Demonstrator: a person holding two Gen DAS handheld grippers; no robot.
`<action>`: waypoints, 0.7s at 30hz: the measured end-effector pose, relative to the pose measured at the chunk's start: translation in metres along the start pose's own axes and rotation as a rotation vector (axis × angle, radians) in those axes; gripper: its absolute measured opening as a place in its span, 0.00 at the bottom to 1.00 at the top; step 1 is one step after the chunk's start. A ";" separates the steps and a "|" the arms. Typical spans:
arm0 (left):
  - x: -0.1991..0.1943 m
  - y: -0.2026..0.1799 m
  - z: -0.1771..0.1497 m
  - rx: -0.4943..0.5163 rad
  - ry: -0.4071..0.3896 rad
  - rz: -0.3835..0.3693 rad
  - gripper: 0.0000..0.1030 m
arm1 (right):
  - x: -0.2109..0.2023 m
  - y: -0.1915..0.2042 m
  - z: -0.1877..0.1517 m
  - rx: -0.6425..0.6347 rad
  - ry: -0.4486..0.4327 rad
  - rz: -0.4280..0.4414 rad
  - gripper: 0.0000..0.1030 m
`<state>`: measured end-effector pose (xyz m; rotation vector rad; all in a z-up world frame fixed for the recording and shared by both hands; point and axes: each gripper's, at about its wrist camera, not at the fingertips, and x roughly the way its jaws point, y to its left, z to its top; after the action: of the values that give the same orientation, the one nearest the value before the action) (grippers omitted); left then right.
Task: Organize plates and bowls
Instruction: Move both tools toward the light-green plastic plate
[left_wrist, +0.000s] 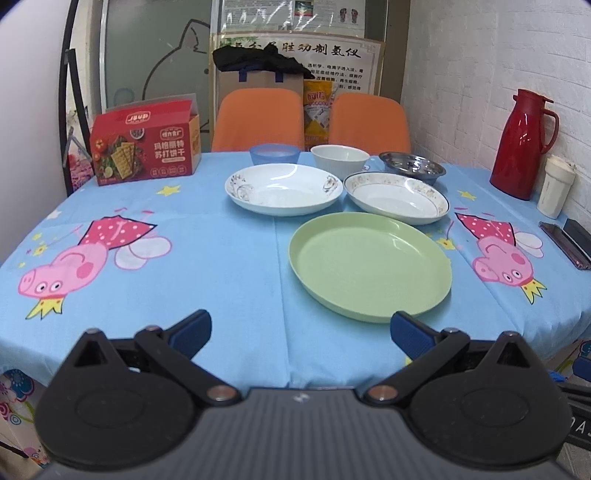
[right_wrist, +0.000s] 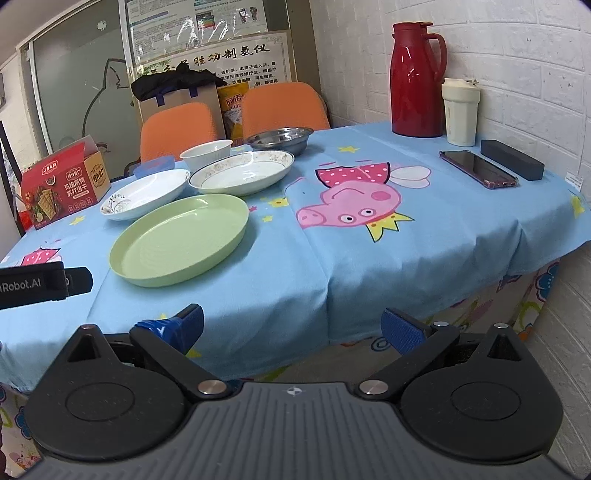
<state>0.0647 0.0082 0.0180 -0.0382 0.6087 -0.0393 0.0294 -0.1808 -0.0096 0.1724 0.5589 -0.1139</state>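
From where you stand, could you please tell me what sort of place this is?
Probably a dining corner in a home or small shop: a table under a cartoon cloth, two orange chairs, and a red flask by the brick wall.

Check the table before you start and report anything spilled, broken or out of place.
Nothing spilled or broken. The green plate, two white plates and three bowls all sit upright and unstacked. One oddity: a phone and black case lie on the tablecloth near the dishes.
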 end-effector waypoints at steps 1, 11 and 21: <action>0.003 0.001 0.005 -0.005 0.000 0.001 1.00 | 0.002 0.001 0.004 -0.001 -0.001 0.002 0.88; 0.049 0.006 0.040 -0.005 0.067 -0.024 1.00 | 0.047 0.017 0.040 -0.052 0.061 0.006 0.88; 0.111 0.010 0.066 -0.020 0.170 -0.012 1.00 | 0.107 0.033 0.073 -0.078 0.124 0.033 0.88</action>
<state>0.1938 0.0143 0.0077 -0.0581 0.7785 -0.0485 0.1625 -0.1693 -0.0016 0.1134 0.6824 -0.0494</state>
